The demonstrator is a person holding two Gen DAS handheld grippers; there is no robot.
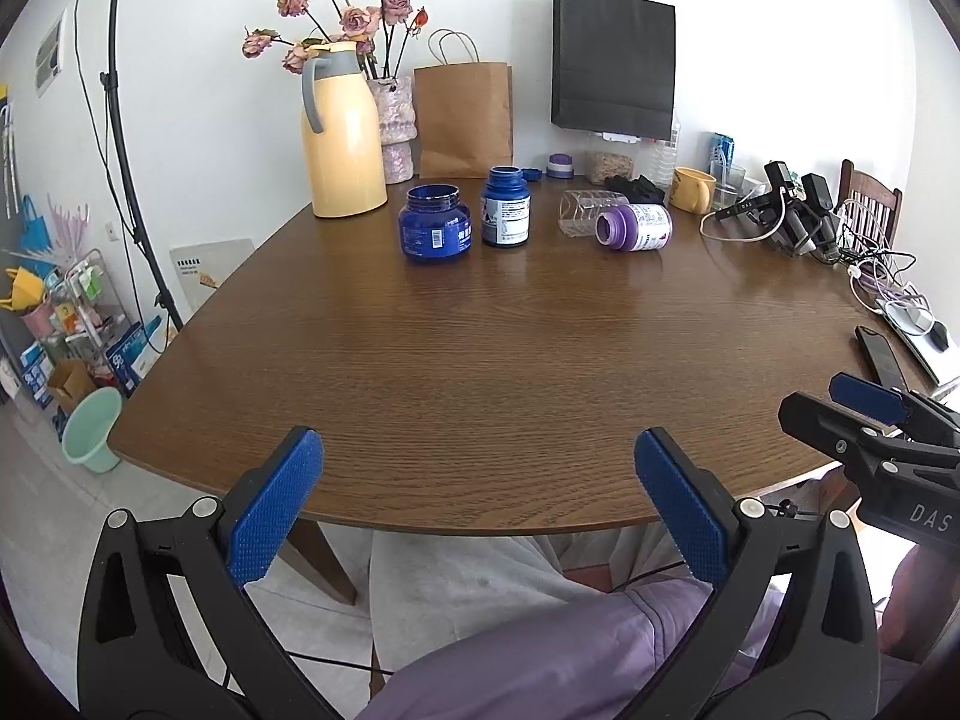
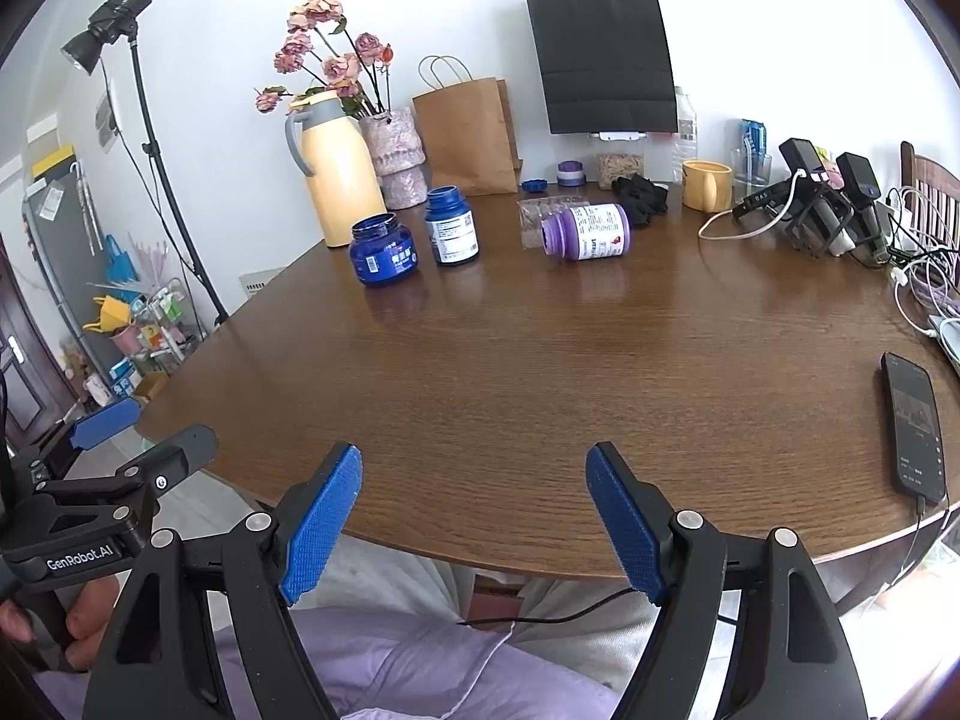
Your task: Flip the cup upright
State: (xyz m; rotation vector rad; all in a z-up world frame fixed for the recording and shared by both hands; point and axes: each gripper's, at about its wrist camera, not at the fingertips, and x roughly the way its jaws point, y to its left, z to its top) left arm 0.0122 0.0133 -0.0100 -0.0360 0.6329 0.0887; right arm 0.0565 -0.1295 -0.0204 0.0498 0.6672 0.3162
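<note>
Cup point(image 1: 585, 211) lies sideways, touching the purple bottle point(image 1: 635, 228) from behind; your left hand-held gripper point(image 1: 479, 498) and right hand-held gripper point(image 2: 474, 519) gape empty. Clear plastic could slip or nudge that bottle rolling.

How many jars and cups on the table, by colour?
Blue jars: 2, wide one and tall one, both upright.
Purple jars: 1, lying on its side.
Clear cups: 1, lying on its side behind the purple jar.
Yellow mugs: 1, upright.
Total: 5
</note>
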